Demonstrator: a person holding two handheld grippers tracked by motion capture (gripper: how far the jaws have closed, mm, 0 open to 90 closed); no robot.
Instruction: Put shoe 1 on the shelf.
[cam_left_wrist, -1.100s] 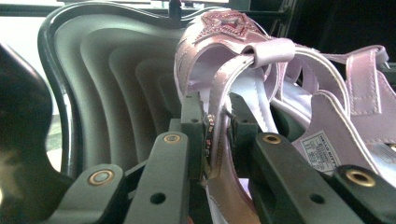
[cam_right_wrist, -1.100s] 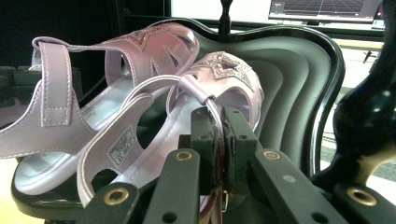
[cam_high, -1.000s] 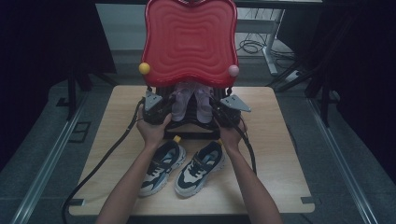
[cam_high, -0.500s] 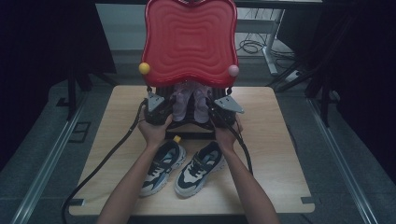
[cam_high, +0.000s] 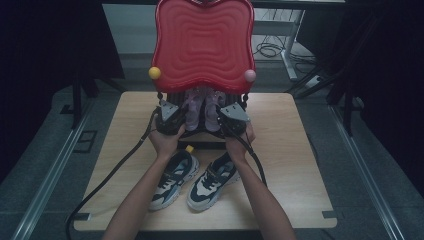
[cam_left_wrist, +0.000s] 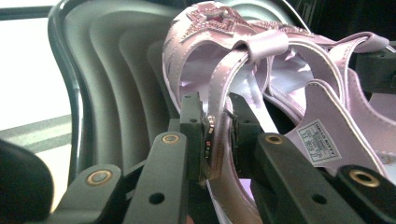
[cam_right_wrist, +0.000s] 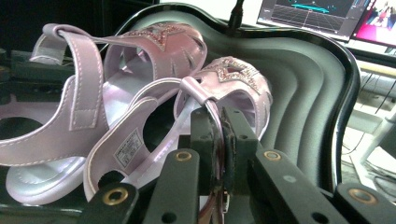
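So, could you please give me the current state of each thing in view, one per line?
Left claw: shut on the heel strap of the left pink sandal.
Right claw: shut on the heel strap of the right pink sandal.
Red lid: raised, standing upright behind the sandals.
Pair of sneakers: flat on the table, side by side, untouched.

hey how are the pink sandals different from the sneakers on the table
The pink sandals are open and strappy with glittery star fronts; the sneakers are closed, dark blue and white. The sandals sit under the red tray, one strap in each gripper; the sneakers lie untouched near the table's front. Both are pairs, side by side.
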